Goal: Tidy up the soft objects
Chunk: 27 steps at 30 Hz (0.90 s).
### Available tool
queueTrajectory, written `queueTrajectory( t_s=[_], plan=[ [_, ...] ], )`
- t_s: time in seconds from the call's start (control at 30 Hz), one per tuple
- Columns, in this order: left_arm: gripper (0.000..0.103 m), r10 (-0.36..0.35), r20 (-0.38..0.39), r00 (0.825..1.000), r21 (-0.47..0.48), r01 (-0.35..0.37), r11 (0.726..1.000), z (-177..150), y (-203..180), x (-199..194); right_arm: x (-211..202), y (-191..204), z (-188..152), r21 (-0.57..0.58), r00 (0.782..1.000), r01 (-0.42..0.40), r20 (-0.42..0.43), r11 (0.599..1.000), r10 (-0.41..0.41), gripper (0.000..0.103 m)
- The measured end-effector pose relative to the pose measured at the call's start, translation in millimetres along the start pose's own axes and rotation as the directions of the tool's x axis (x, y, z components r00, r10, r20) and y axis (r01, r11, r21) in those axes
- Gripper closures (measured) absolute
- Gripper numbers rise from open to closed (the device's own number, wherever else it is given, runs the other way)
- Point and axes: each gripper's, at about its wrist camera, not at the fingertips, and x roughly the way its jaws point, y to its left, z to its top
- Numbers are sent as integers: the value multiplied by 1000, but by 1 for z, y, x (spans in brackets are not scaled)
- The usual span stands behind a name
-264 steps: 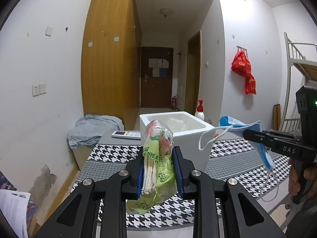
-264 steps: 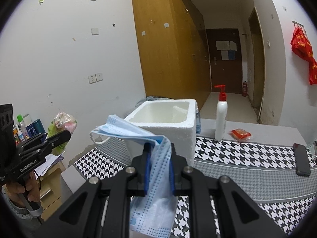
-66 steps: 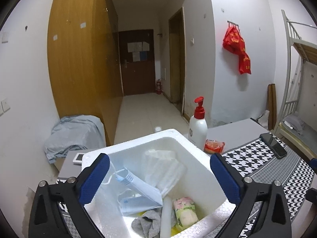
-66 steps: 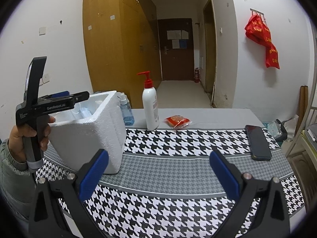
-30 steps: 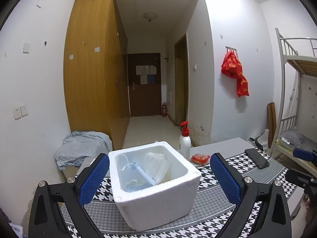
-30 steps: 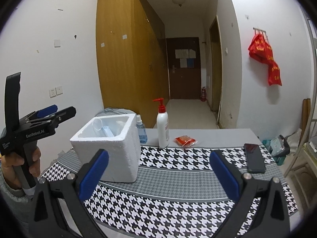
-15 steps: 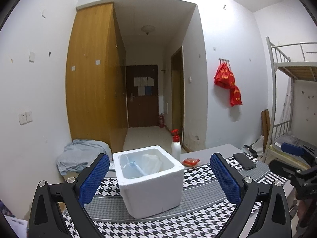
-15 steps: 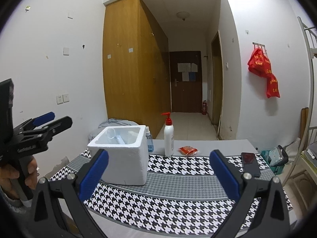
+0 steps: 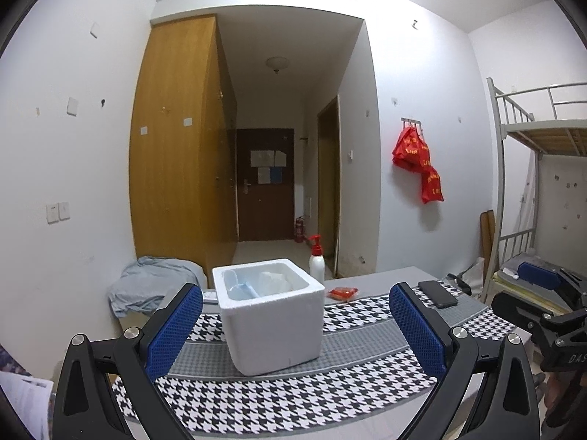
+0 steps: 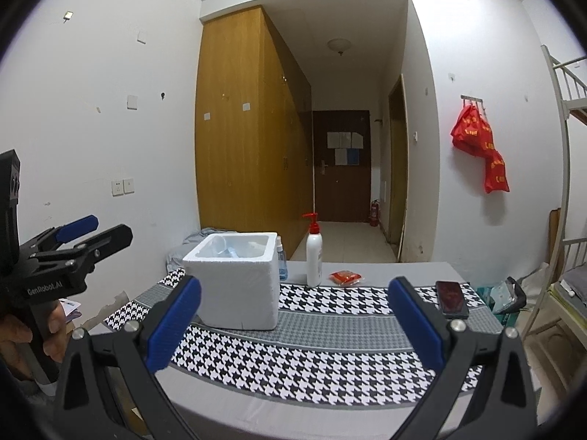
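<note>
Left wrist view: your left gripper point(image 9: 293, 324) stands with its jaws spread wide and nothing between the blue pads point(image 9: 175, 326). It is held back from the table point(image 9: 367, 344), clear of the white foam box point(image 9: 271, 322). The box sits upright on the houndstooth cloth point(image 9: 279, 399). Inside it, a blue face mask point(image 9: 240, 288) lies on the left and a pale soft item point(image 9: 273, 280) on the right. A pump bottle point(image 9: 316, 258) stands just behind the box; a red packet point(image 9: 343, 292) and a phone point(image 9: 437, 293) lie further right.

Right wrist view: your right gripper point(image 10: 295, 326) is likewise fully parted and carries nothing. It is held back from the table's near edge, the box ahead and to the left. Your left gripper appears at the left edge, in your hand point(image 10: 22, 333), well apart from the box.
</note>
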Motion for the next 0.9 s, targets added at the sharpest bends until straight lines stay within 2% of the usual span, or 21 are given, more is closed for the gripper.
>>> queueTrajectory(
  t_s=[0.27, 0.43, 0.8, 0.9],
  plan=[
    [1, -24, 28, 999, -8, 24, 1000, -12, -2, -26, -16, 6, -13, 2, 1000, -9, 16, 1000, 9, 0],
    [1, -14, 57, 998, -15, 15, 1000, -23, -3, -36, -24, 12, -22, -6, 1000, 3, 23, 1000, -3, 0],
    [1, -41, 43, 998, -50, 43, 998, -64, -2, -43, -33, 16, -50, 9, 1000, 20, 14, 1000, -20, 0],
    [1, -30, 33, 999, -56, 32, 998, -73, -1, -43, -33, 19, -55, 1, 999, 40, 17, 999, -40, 0]
  ],
)
